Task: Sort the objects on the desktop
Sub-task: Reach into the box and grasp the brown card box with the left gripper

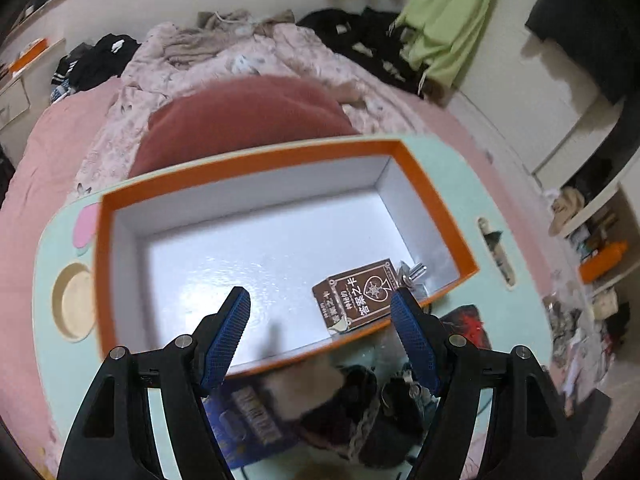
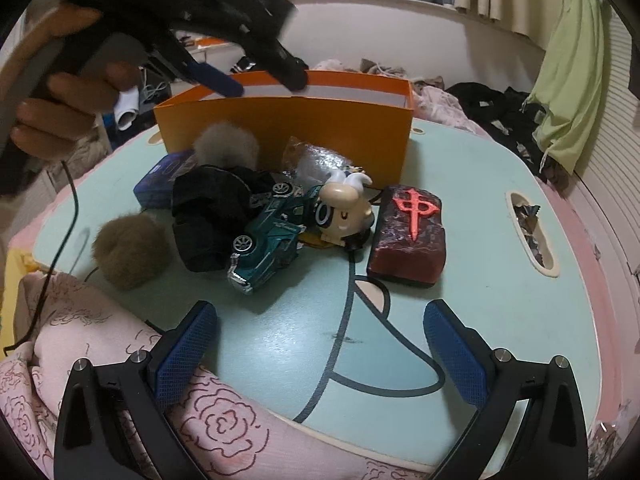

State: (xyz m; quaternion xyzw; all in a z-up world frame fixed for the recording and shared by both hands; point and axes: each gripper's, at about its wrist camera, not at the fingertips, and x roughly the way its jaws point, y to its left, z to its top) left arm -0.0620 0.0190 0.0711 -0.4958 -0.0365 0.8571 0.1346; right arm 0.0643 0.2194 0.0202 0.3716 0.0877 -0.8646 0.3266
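An orange box (image 1: 436, 204) with a white inside stands on the pale green tray table (image 1: 452, 168). In it lie a brown card pack (image 1: 356, 296) and a small metal item (image 1: 414, 274). My left gripper (image 1: 320, 308) is open and empty above the box's near side; it also shows in the right wrist view (image 2: 264, 82) over the box (image 2: 288, 128). My right gripper (image 2: 320, 320) is open and empty near the table's front edge. In front of the box lie a teal toy car (image 2: 268, 236), a cartoon figure (image 2: 346, 210), a red mahjong block (image 2: 410, 236), black cloth (image 2: 208, 216), two fur balls (image 2: 130, 250) and a blue pack (image 2: 160, 182).
A clear plastic bag (image 2: 316, 162) lies against the box. The table (image 2: 480, 184) sits on a bed with pink bedding (image 2: 80, 360), clothes behind it. A slot (image 2: 532, 232) is at the table's right edge, a round cup hole (image 1: 76, 300) at its left.
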